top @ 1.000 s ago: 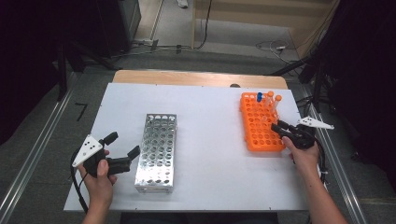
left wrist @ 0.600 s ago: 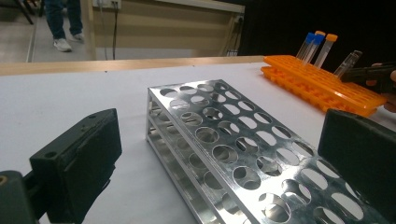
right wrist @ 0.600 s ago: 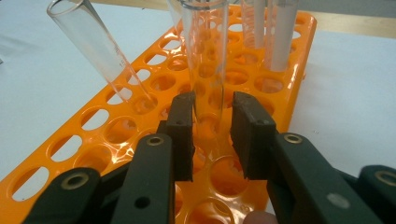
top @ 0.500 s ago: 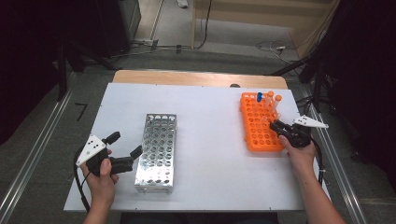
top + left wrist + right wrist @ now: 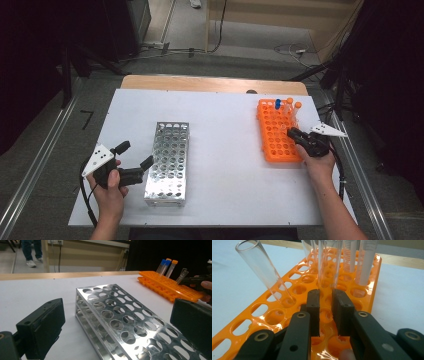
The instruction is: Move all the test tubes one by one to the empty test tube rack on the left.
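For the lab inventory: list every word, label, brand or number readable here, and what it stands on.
No text can be read.
Capped tubes in the orange rack: faint graduation marks, too blurred to read.
Metal rack, both grippers: no markings seen.

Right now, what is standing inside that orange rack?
The orange rack holds a few capped tubes at its far end and clear open tubes; the right tool is closed on one. Most holes look empty; their bottoms are hidden.
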Tool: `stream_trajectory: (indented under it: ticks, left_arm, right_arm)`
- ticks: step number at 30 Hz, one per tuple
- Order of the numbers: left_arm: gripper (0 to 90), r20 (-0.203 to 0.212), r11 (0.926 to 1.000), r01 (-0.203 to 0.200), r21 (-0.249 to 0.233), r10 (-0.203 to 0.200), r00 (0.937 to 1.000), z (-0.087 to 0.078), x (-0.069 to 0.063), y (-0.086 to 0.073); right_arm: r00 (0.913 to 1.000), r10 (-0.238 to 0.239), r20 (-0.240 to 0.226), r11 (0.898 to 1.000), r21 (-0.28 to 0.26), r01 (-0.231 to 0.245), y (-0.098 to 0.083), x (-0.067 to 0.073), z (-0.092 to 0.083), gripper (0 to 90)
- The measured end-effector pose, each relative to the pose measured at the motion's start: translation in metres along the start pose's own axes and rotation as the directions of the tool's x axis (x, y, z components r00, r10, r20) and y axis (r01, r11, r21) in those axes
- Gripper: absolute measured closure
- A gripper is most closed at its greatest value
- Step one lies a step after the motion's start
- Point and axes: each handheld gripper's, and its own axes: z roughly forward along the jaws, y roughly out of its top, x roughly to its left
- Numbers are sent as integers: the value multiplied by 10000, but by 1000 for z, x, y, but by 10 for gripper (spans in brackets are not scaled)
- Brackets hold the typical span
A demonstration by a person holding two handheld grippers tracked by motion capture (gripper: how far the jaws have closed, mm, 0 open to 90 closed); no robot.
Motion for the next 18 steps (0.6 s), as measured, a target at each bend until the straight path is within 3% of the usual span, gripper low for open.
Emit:
stream_trajectory:
  ticks: [5, 12, 18]
  left_arm:
    - [0, 35, 10000, 49, -50, -49, 10000, -1, -1, 3]
    - [0, 232, 9999, 127, -94, -125, 9997, -1, -6, 9]
    - [0, 357, 10000, -52, -27, 53, 9993, 0, -14, 17]
  right_arm:
    - [9999, 143, 41, 9996, -251, -142, 5, 0, -7, 741]
    - [9993, 365, -45, 9954, -886, -367, 26, 3, -27, 741]
    - [9994, 195, -284, 9933, -1132, -226, 37, 15, -46, 741]
